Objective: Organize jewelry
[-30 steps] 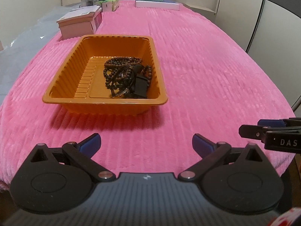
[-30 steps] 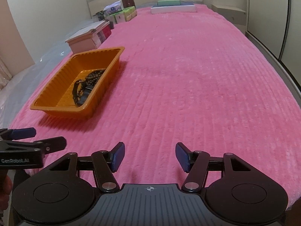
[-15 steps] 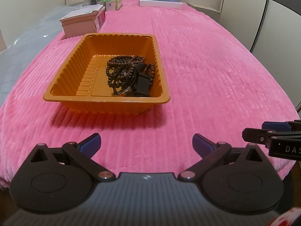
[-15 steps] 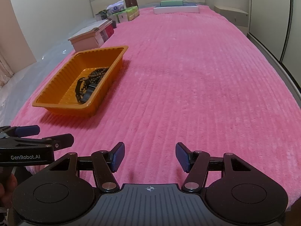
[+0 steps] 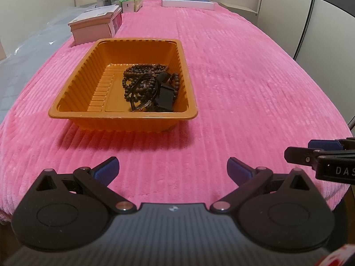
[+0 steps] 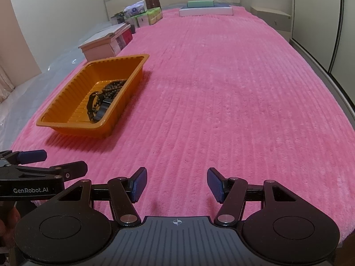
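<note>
Jewelry [image 5: 149, 87] lies heaped in the orange tray [image 5: 73, 108], at the tray's near-right corner: brown bead strands tangled with a dark band and a black block. In the left wrist view the tray has drawn nearer and larger over the last second, so the left gripper [image 5: 172, 168] has eased toward it; its jaws gape wide and hold nothing. No loose piece shows on the pink blanket [image 5: 244, 88] around the tray, which fits either a finished gathering or a sorting yet to come. The right gripper [image 5: 319, 153] is cut off right of the tray.

In the right wrist view the tray [image 6: 66, 124] sits left and likewise closer; the right gripper [image 6: 177, 185] stands wide open, empty. The tray's near wall hides part of the heap [image 6: 104, 98]; how many pieces it holds cannot be told.
</note>
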### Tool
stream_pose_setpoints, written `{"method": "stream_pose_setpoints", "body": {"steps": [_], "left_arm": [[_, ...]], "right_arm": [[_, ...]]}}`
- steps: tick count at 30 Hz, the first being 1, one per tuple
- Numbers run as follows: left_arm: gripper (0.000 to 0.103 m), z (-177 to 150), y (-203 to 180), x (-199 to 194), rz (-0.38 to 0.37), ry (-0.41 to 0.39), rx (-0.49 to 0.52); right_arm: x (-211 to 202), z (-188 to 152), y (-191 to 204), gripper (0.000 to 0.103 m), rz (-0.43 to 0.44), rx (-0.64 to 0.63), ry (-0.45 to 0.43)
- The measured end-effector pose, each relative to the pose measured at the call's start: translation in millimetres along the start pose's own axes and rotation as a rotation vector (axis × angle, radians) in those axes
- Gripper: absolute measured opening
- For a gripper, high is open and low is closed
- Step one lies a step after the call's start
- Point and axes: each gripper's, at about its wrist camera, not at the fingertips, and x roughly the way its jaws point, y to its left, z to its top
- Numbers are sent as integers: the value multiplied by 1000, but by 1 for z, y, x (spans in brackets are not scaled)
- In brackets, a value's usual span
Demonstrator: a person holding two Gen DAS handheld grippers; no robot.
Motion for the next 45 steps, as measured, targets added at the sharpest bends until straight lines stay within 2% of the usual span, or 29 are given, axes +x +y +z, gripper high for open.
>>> {"method": "stream_pose_setpoints", "body": {"steps": [45], "left_arm": [[103,0,0,1,0,1,-2]], "right_arm": [[3,-3,0,60,-1,-8,10]]}}
